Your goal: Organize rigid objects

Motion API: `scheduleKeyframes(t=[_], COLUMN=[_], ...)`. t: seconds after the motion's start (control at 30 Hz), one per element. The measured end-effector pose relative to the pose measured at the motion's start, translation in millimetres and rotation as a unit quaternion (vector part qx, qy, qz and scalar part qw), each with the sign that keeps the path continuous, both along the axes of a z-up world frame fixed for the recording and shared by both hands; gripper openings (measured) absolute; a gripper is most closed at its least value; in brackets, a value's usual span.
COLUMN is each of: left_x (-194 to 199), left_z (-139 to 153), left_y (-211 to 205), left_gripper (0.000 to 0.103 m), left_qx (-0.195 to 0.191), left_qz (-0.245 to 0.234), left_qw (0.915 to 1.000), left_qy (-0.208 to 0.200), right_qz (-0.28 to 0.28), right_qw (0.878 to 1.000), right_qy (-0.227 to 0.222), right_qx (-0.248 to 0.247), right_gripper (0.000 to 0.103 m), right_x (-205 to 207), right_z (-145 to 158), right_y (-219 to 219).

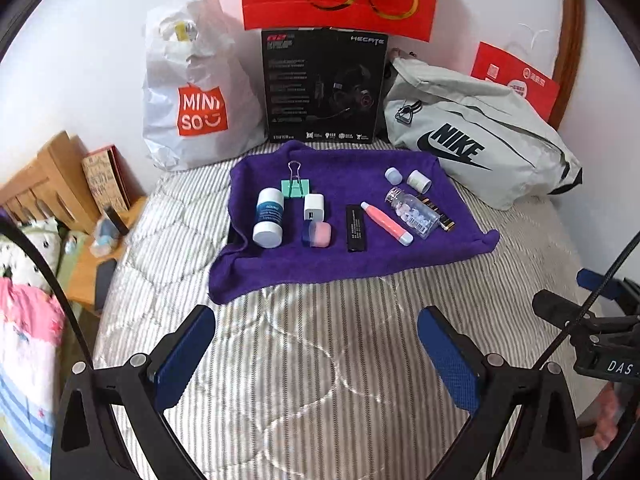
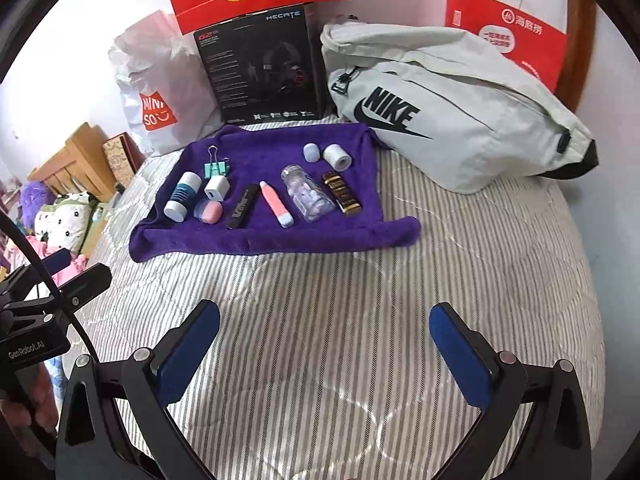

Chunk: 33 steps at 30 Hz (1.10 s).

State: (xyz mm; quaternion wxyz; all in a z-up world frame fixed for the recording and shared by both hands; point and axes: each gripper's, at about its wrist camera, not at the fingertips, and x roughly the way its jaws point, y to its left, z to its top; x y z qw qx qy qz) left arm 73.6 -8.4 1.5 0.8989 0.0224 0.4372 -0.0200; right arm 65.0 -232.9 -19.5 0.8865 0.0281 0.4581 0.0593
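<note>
Small objects: ten or so rigid items lie on the purple towel [image 1: 360,256], roughly in rows, none touching a gripper.
Front row, left to right: white-and-blue bottle [image 1: 269,217], pink-lidded jar [image 1: 318,234], black stick [image 1: 355,227], pink pen-shaped tube [image 1: 386,222], clear bottle [image 1: 412,216] with pale pieces inside, dark gold-printed bar [image 2: 344,193] tucked just beside that bottle.
Back row: mint binder clip [image 1: 295,184] and white charger cube [image 1: 313,208] at the left, two small pale caps [image 1: 406,178] at the right, set apart from the rest.
Why laid so: my reading is that long items are laid side by side and short ones grouped behind, so each keeps room for fingers to reach.
Towel: spread on the striped quilt [image 1: 304,360], probably to stop round things rolling.
Left gripper [image 1: 316,356]: jaws spread wide, nothing between them, hanging over bare quilt well short of the towel.
Right gripper [image 2: 324,356]: likewise released and empty, pulled back from the towel.
Progress: looks near finished or between moves.
Backdrop: Miniso bag [image 1: 192,96], black headset box [image 1: 322,84], grey Nike bag [image 1: 476,136] stand against the wall.
</note>
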Motion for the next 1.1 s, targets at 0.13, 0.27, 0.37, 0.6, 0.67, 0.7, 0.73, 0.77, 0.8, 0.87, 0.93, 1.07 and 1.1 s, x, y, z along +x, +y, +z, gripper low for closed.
scheduleKeyframes(t=[0.13,0.27,0.37,0.6,0.67,0.7,0.73,0.77,0.8,0.87,0.93,1.07,1.1], left_x=[-2,-4,-4,-6,-6,-6,-7,-7,-8,-8,-9,-10,-11], left_z=[4,5,5,8,8,8,8,7,7,7,6,7,7], left_y=[4,6,6,7,7,7,7,8,8,9,9,13,13], left_gripper=[0.102,0.102,0.102,0.102,0.102,0.102,0.102,0.102,0.102,0.102,0.102,0.102,0.102], left_qx=[-0.012,-0.021,-0.017,-0.014,-0.013,-0.014,-0.014,-0.015,-0.016,-0.016,-0.013,-0.014,-0.013], left_qz=[0.004,0.007,0.006,0.006,0.007,0.009,0.011,0.012,0.012,0.011,0.012,0.014,0.015], left_qw=[0.9999,0.9998,0.9998,0.9999,0.9999,0.9999,0.9998,0.9998,0.9998,0.9998,0.9998,0.9998,0.9998], left_qy=[0.0,0.002,0.003,0.001,0.001,0.002,0.003,0.006,0.006,0.007,0.007,0.008,0.008], right_qz=[0.001,0.002,0.002,-0.003,-0.004,-0.004,-0.004,-0.005,-0.005,-0.005,-0.006,-0.004,-0.003], right_qw=[1.0,1.0,1.0,1.0,1.0,1.0,1.0,1.0,1.0,1.0,1.0,1.0,1.0], right_qy=[-0.001,-0.002,-0.004,-0.005,-0.006,-0.007,-0.008,-0.008,-0.008,-0.009,-0.008,-0.009,-0.009], right_qx=[-0.007,-0.014,-0.012,-0.007,-0.006,-0.006,-0.006,-0.006,-0.005,-0.006,-0.005,-0.006,-0.006], right_gripper=[0.103,0.103,0.103,0.103,0.103,0.103,0.103,0.103,0.103,0.103,0.103,0.103,0.103], right_x=[-5,-9,-11,-12,-13,-13,-14,-15,-15,-16,-16,-17,-17], right_z=[2,4,5,7,8,9,9,9,9,9,9,10,10], right_y=[2,5,6,5,4,4,4,4,4,3,4,5,5])
